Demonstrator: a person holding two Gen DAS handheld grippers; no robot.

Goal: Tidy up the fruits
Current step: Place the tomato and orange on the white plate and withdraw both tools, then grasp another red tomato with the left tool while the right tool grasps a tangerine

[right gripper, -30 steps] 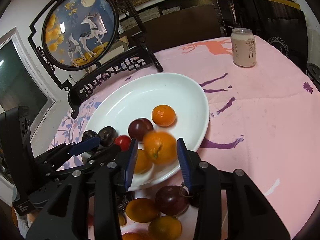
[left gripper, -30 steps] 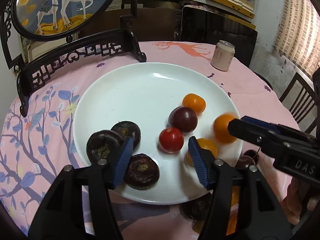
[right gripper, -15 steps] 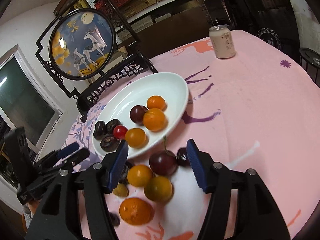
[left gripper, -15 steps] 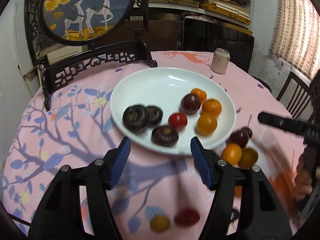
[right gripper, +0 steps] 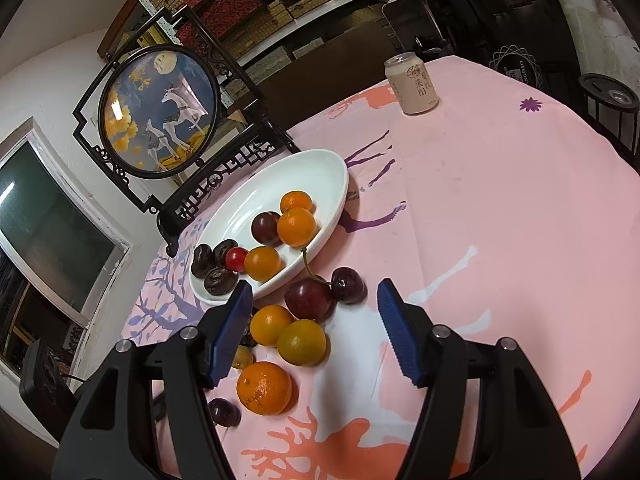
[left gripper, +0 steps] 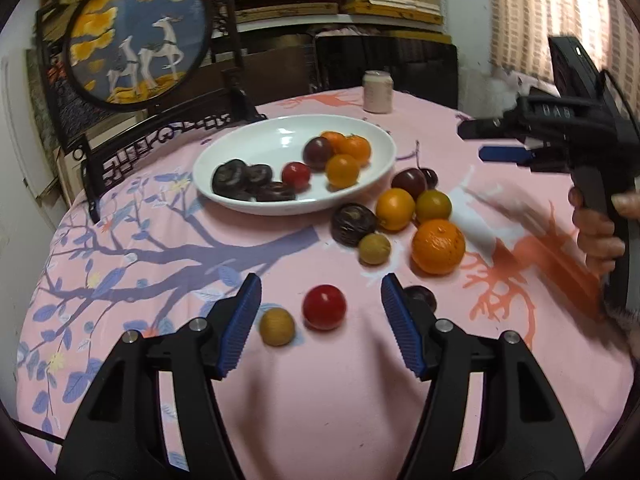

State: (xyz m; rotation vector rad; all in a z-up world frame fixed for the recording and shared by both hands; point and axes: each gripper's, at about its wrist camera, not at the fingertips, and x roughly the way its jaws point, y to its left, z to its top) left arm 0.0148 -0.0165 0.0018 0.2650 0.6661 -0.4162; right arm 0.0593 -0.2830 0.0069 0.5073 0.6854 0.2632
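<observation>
A white plate [left gripper: 272,144] [right gripper: 288,184] holds three dark round fruits, a red tomato, a plum and three small oranges. On the pink cloth beside it lies a pile: oranges [left gripper: 438,246] [right gripper: 264,388], a plum with a cherry [right gripper: 308,298], a dark fruit [left gripper: 353,224] and a brown longan [left gripper: 374,249]. My left gripper [left gripper: 320,284] is open, low over the cloth, with a red tomato [left gripper: 324,307] and a tan longan [left gripper: 277,326] lying between its fingers, untouched. My right gripper [right gripper: 314,288] [left gripper: 480,140] hovers over the pile, its jaws opening and gripping nothing.
A drink can [left gripper: 377,92] [right gripper: 412,84] stands at the far side. A round deer screen on a black carved stand [left gripper: 136,36] [right gripper: 160,108] rises behind the plate. A hand [left gripper: 596,224] holds the right gripper. Dark chairs ring the round table.
The right gripper let an orange go onto the plate, opened and drew back over the pile. The left gripper pulled back from the plate to the near cloth.
</observation>
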